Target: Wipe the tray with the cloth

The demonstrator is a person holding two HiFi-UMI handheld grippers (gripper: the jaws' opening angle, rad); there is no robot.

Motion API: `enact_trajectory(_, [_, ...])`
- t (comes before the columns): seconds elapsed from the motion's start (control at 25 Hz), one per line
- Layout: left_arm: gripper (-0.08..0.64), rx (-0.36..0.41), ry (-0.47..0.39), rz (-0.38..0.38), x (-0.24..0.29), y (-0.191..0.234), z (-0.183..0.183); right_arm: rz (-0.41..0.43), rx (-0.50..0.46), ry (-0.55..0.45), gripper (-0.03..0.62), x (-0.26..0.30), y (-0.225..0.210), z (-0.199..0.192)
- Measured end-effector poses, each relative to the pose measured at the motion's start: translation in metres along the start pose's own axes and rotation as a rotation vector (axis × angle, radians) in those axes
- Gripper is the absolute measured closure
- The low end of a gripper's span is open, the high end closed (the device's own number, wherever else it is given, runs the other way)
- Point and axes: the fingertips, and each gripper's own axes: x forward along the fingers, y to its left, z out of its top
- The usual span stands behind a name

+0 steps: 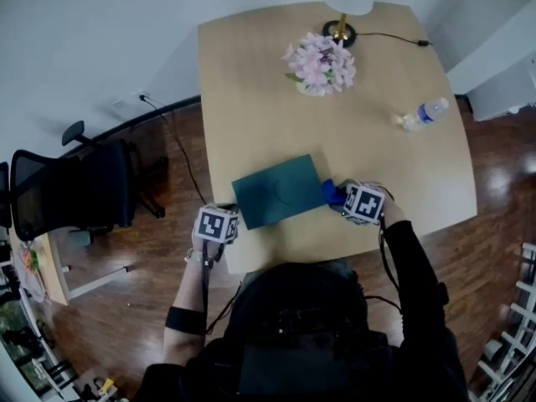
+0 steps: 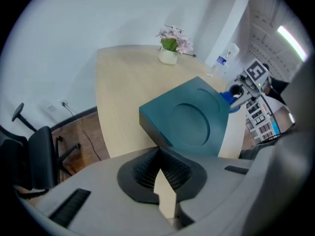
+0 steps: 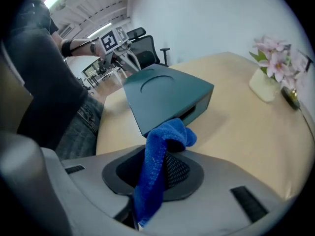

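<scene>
The dark teal tray lies near the table's front edge, its top face showing a round recess. My right gripper is at the tray's right side, shut on a blue cloth. The cloth bunches up between the jaws and reaches the tray's near corner. My left gripper is shut, its tips right at the tray's left front corner. Whether they pinch the tray's rim is hidden. In the head view this gripper sits at the table's edge.
A pot of pink flowers and a lamp base with its cord stand at the table's far side. A water bottle lies at the right. A black office chair stands on the wooden floor to the left.
</scene>
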Motion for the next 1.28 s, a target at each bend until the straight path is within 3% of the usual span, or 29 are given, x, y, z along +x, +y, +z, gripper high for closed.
enact_trajectory(0.32, [0.56,0.152,0.01,-0.005,0.013,-0.017,0.039,-0.024,0.16,-0.039,0.497,-0.001,0.045,-0.044])
enact_trajectory(0.44, [0.558,0.153,-0.005,-0.011,0.013,-0.019,0.043,-0.036,0.173,-0.072,0.497,-0.003,0.046,-0.044])
enact_trajectory(0.6, [0.558,0.129,-0.091,0.005,-0.014,-0.024,0.062,-0.079,0.213,-0.077,0.497,-0.014,0.039,-0.056])
enact_trajectory(0.76, [0.558,0.171,-0.135,-0.097,-0.026,-0.075,0.087,-0.151,0.275,-0.136,0.497,-0.032,0.014,-0.064])
enact_trajectory(1.0, [0.558,0.338,-0.037,-0.188,0.017,-0.156,0.095,-0.311,0.271,-0.161,0.495,-0.053,-0.046,-0.044])
enact_trajectory(1.16, [0.558,0.353,0.034,-0.181,0.038,-0.171,0.086,-0.34,0.232,-0.157,0.494,-0.055,-0.079,-0.03])
enact_trajectory(1.28, [0.558,0.34,0.042,-0.166,0.039,-0.168,0.087,-0.303,0.188,-0.15,0.494,-0.047,-0.091,-0.021])
